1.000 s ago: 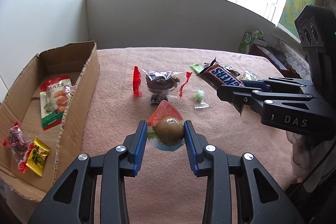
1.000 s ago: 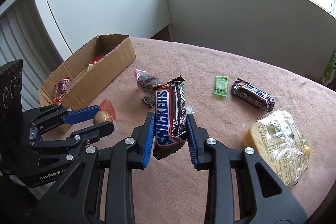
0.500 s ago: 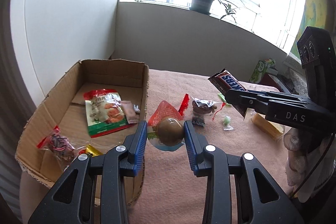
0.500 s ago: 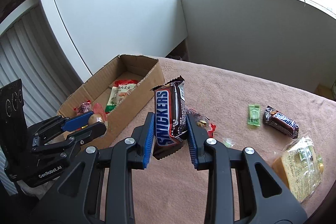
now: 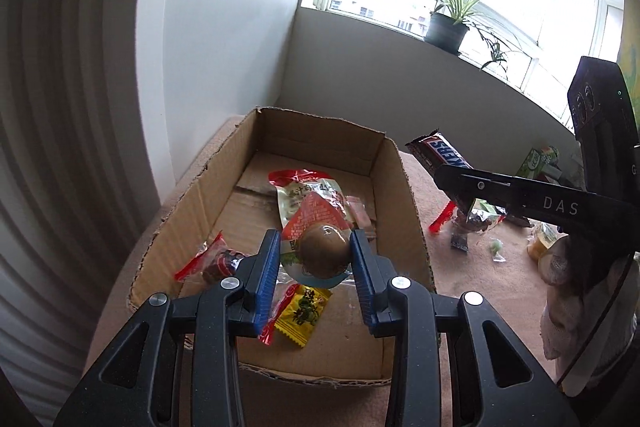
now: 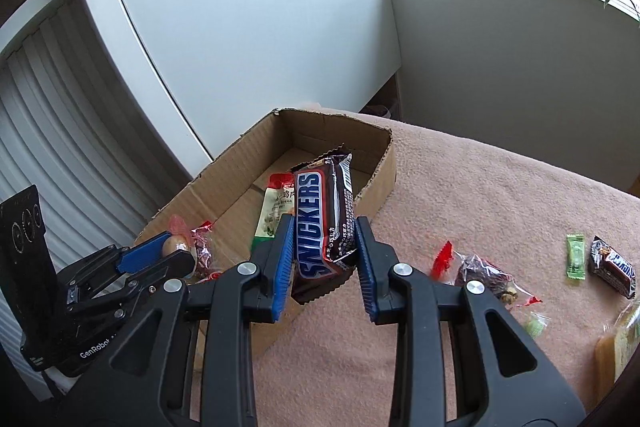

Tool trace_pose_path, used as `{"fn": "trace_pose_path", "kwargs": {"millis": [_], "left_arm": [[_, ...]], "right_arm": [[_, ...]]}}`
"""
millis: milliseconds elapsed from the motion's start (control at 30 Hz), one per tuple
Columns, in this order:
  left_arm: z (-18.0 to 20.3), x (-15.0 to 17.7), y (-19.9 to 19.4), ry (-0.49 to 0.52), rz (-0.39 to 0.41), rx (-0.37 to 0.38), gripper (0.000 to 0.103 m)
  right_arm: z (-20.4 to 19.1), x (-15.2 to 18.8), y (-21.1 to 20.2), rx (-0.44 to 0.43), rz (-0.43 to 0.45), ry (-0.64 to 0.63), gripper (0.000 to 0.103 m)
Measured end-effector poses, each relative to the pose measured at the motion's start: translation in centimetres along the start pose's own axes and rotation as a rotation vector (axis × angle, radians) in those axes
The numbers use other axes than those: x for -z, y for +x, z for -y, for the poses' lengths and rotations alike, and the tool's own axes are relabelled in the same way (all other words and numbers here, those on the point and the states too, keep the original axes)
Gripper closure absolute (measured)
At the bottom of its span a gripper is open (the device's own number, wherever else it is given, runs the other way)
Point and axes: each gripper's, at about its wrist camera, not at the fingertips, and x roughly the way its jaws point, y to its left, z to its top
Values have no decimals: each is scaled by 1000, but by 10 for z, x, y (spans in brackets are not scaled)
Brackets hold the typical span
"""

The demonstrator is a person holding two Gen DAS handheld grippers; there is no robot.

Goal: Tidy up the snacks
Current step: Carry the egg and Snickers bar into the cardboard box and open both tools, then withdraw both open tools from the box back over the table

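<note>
While both snacks are hanging over or beside the box, they are looking ready to drop.
Left gripper (image 5: 316, 259): pinching a packed egg (image 5: 323, 251) by its round middle, hovering over the near half of the cardboard box (image 5: 404, 203).
Right gripper (image 6: 323, 259): pinching a chocolate bar (image 6: 324, 219) near its lower end, upright, just at the box's 3 o'clock wall.
Egg handling: probably light and firm but crushable, with a slick wrapper; the round middle is the surest hold.
Bar handling: likely stiff and light, its glossy wrapper sliding easily; the flat sides are taking the pads well.
Box contents: a green-and-red pouch (image 5: 306, 197) toward 12 o'clock, a red-ended sweet (image 5: 218, 263) at 9 o'clock, a yellow packet (image 5: 304, 315) at 6 o'clock.
Table (image 6: 500, 195): more wrapped snacks are waiting at 3 o'clock of the box.
</note>
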Motion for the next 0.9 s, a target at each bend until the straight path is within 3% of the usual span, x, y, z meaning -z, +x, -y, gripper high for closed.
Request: {"fn": "trace_pose_path", "kwargs": {"millis": [433,567,600,733,767,833,900], "left_arm": [[-11,2,6,12,-18,-26,69],[-13,3,7,14,-23,-36,68],[-13,3,8,13,-25,-39,67],[-16,2,3,3,-7,-43,48],[-16,1,1,2,-3,-43,48],[-17,1,0,-1,0,-41,47],[-17,1,0,-2,-1,-42,46]], "right_arm": [[-26,-16,52,31,-27,-36,71],[-26,-17,49,28,1,-28,37],[-26,-18,48,25,8,-29,36],[-28,-19,44,32,23,-33,31],[-28,-19,42,35,32,-32,21],[-27,-20,39,42,48,-28,13],[-26,-21,36,50,57,-28,12]]}}
